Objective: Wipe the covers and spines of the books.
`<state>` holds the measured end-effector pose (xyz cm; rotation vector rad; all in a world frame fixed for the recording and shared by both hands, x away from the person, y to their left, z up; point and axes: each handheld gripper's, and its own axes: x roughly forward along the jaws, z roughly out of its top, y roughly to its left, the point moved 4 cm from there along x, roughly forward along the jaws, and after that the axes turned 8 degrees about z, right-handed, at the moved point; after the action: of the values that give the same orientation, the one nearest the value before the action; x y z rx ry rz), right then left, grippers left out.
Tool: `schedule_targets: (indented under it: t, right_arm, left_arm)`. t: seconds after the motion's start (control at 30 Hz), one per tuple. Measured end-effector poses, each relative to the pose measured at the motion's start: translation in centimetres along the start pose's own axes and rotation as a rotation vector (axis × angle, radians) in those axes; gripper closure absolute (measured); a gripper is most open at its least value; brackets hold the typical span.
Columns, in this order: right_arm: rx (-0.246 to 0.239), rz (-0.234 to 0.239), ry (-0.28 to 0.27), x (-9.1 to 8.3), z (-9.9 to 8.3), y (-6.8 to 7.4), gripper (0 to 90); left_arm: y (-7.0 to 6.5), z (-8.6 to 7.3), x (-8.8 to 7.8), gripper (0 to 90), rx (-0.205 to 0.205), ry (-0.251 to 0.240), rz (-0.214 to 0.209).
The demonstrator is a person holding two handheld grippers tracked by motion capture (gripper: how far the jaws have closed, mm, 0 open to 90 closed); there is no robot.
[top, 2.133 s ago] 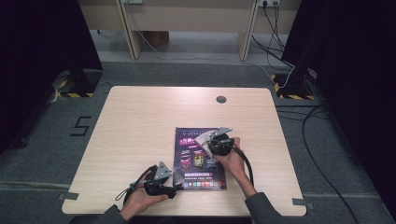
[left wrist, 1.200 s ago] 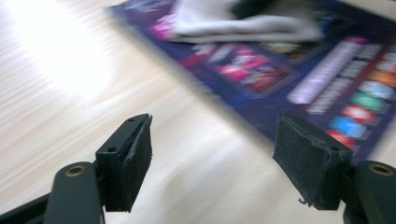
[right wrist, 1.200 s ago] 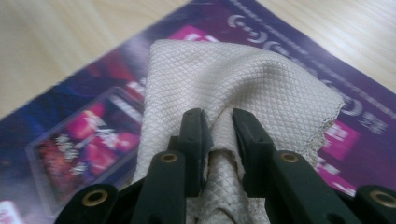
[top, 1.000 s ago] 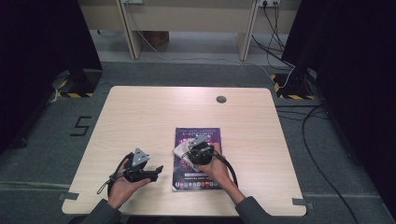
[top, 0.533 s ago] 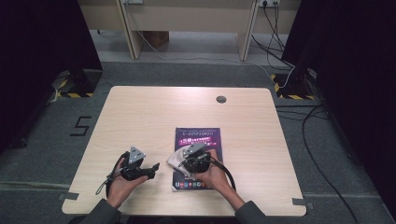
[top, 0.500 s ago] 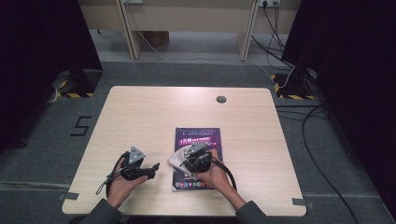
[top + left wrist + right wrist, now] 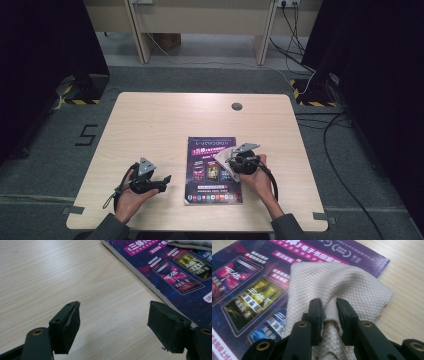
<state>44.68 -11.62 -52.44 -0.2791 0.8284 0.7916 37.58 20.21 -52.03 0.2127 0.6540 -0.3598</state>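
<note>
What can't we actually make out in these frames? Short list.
- High view: small print on the magazine is too small to read.
- Right gripper view: the cover under the cloth is hidden; the right gripper pinches a fold of it.
- Left gripper view: the cloth is cut off by the top edge; the open left gripper holds nothing.

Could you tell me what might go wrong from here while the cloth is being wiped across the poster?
1. The right gripper pinches only a bunched fold of the cloth; it could slip free mid-wipe.
2. The poster lies loose on the table, and the open left gripper rests beside it, not on it, so dragging might shift or crease it.
</note>
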Motion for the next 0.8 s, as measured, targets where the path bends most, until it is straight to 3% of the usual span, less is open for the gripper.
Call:
schedule_targets:
  t: [0.23,0.4,0.8]
  right_arm:
    - [-0.033,-0.029,0.014,0.2,0.2,0.5,74.8]
    - [-0.059,-0.01,0.009,0.7,0.6,1.6,74.8]
    - [-0.176,0.12,0.017,2.7,1.9,7.9,74.5]
  left_arm:
    - [-0.1,0.0,0.0,25.5,0.002,0.001,0.0]
    - [-0.1,0.0,0.1,25.5,0.003,0.003,0.0]
    - [0.0,0.0,0.0,25.6,0.002,0.001,0.001]
